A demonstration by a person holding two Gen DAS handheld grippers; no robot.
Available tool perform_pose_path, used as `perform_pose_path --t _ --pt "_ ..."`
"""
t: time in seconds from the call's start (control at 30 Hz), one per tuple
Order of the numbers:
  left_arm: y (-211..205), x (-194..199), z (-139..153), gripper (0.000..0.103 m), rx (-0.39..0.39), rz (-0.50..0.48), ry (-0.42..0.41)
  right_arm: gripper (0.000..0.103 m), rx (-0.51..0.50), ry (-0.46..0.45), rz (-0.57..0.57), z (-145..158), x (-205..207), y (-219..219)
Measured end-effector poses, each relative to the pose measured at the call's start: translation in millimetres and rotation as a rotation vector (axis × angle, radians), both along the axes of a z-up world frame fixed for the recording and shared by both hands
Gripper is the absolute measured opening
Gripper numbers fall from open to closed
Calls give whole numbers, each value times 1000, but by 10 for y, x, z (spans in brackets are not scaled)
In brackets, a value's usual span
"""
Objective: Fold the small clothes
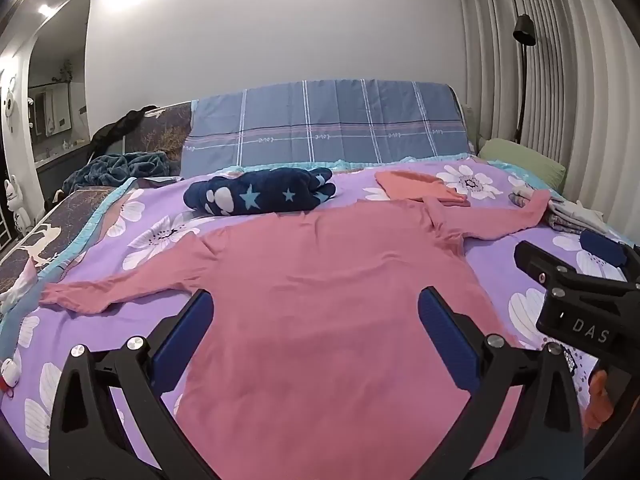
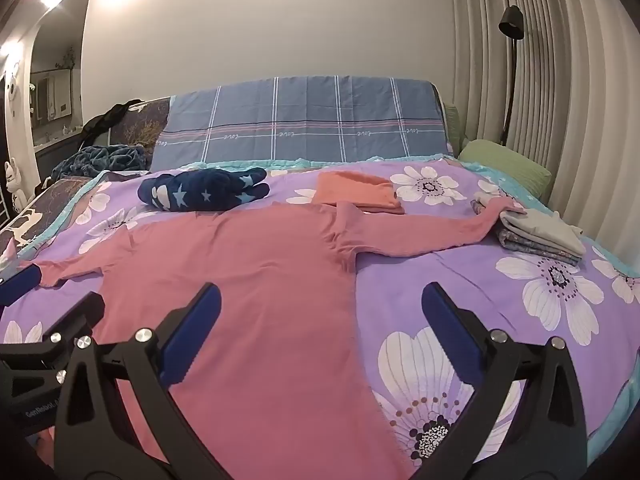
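A pink long-sleeved top point(image 1: 320, 280) is laid flat across the middle of the bed point(image 1: 560, 292), its hem toward the near edge and its neck toward the headboard end. Both sleeves are stretched out toward the side edges, presumably so that the whole outline is exposed before any fold is made.

The left gripper point(image 1: 316, 320) is held over the lower body of the top with its jaws spread wide and nothing between them. The right gripper point(image 2: 320, 316) is likewise spread wide and empty, poised over the top's right side seam, where cloth meets flowered sheet. Such placement suggests that a side edge or sleeve is to be taken next.

Finished pieces appear to have been set aside along the far edge: a folded orange garment point(image 2: 356, 196) just beyond the shoulder, and a folded grey stack point(image 2: 540, 232) near the right edge, on which the right cuff rests. A rolled navy star-patterned item point(image 1: 260, 196) lies beside the neck.
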State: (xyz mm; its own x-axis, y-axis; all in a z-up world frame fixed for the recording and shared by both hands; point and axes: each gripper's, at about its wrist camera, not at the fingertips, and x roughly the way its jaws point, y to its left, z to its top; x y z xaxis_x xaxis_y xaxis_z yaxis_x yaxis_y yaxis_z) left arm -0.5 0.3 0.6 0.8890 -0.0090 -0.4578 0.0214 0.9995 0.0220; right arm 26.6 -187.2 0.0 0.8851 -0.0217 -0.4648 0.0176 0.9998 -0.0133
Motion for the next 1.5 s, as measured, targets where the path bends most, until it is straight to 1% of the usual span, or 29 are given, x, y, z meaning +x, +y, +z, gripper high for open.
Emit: perform_pose_path --t 0.1,0.13,0.23,0.27,0.37,0.4,0.47,0.5,0.67,1.0,1.13,1.23,1.37,1.5 --pt "15 -21 15 102 -3 -6 -8 101 9 6 -2 -7 1 11" --pt "-16 8 -26 102 7 -10 16 101 13 6 -4 16 -30 8" --pt "1 0 -29 102 8 -7 16 101 27 12 -12 -13 -8 22" --pt "-36 33 -37 102 24 -11 23 101 35 16 -10 -16 2 13" --pt "-22 52 -46 102 -4 -20 30 101 30 31 -3 -44 27 81" --pt "-9 61 -49 102 -21 -24 34 101 38 34 0 -56 21 5" --pt "17 75 -55 102 -51 -21 38 101 36 40 6 -68 25 15" --pt "42 76 -115 102 -57 -20 37 101 36 45 9 -76 30 24" --pt "91 63 -137 102 -51 -19 27 101 35 65 16 -101 59 57" --pt "107 83 -169 102 -108 -56 46 101 31 72 15 -148 68 68" --pt "79 97 -170 102 -97 -59 62 101 34 79 17 -168 84 62" --pt "51 86 -174 102 -94 -71 61 101 30 80 20 -175 78 75" --pt "23 84 -186 102 -72 -67 60 101 30 81 18 -179 77 73" --pt "45 84 -193 102 -86 -77 60 101 31 83 13 -187 82 67"
